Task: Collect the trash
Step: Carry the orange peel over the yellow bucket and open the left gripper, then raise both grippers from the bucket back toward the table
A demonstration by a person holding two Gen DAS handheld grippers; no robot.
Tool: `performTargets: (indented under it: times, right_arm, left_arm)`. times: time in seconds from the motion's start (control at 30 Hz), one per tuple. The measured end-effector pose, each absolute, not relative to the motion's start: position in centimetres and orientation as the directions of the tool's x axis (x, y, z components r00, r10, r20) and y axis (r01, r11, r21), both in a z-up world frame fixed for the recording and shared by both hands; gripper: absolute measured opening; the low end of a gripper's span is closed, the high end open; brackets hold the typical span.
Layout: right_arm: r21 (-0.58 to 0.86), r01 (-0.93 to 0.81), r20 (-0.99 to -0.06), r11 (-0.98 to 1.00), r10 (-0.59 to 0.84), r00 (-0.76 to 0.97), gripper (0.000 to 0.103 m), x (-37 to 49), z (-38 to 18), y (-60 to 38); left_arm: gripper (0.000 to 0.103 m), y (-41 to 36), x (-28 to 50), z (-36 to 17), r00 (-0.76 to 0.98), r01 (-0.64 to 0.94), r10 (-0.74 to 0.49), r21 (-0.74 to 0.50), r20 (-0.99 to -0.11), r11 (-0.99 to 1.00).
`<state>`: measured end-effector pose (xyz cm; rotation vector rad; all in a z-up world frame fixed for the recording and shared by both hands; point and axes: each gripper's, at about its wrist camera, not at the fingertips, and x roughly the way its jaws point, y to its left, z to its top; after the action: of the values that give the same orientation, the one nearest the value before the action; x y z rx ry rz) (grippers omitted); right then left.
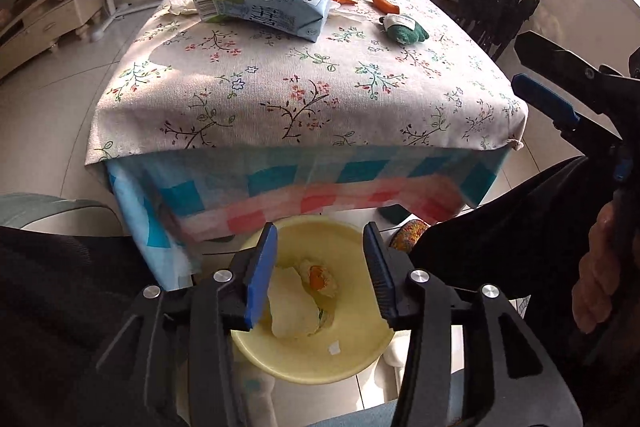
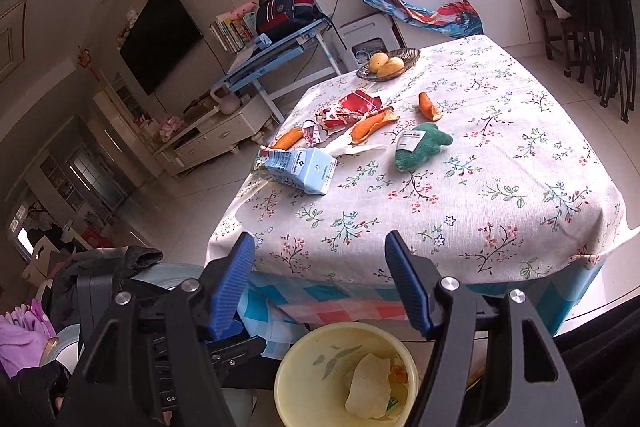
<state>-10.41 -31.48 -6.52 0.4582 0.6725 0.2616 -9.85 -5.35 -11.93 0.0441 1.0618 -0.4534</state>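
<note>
While the left gripper [image 1: 320, 277] hangs with jaws apart and empty above the pale yellow plastic bin [image 1: 352, 359] holding crumpled wrappers [image 1: 298, 303], the right gripper [image 2: 320, 287] gapes empty too; a light-blue Member's Mark milk carton [image 2: 298, 169] lies near the floral-clothed table's [image 2: 500, 227] left edge.

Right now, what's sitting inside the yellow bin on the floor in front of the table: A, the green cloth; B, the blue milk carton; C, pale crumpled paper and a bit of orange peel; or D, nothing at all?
C: the yellow bin holds pale crumpled paper and some orange peel.
</note>
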Motion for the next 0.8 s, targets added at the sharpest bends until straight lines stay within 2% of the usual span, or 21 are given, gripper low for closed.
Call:
performTargets:
  times: [0.13, 0.3, 0.5, 0.8]
  right_arm:
    - [0.482, -0.088, -0.542, 0.872, 0.376, 0.751, 0.068, -10.3, -6.6, -31.4]
    - [0.48, -0.086, -0.547, 0.873, 0.374, 0.749, 0.069, -10.2, -6.6, -31.4]
    - [0.476, -0.085, -0.552, 0.875, 0.373, 0.746, 0.07, -10.2, -6.7, -31.3]
    - [0.473, -0.085, -0.559, 0.877, 0.373, 0.74, 0.071, -10.2, -6.8, -31.1]
  left_arm:
    - [0.057, -5.2, -9.8, -11.4, 0.458, 0.36, -0.289, -0.122, -0.841, 0.925]
    - [0.067, -5.5, -10.0, -10.7, 0.519, 0.358, -0.247, -0.054, -0.818, 0.932]
    - [0.074, -5.5, -10.0, -10.3, 0.562, 0.342, -0.221, -0.019, -0.797, 0.939]
    - [0.077, -5.3, -9.7, -10.3, 0.578, 0.321, -0.204, -0.01, -0.79, 0.947]
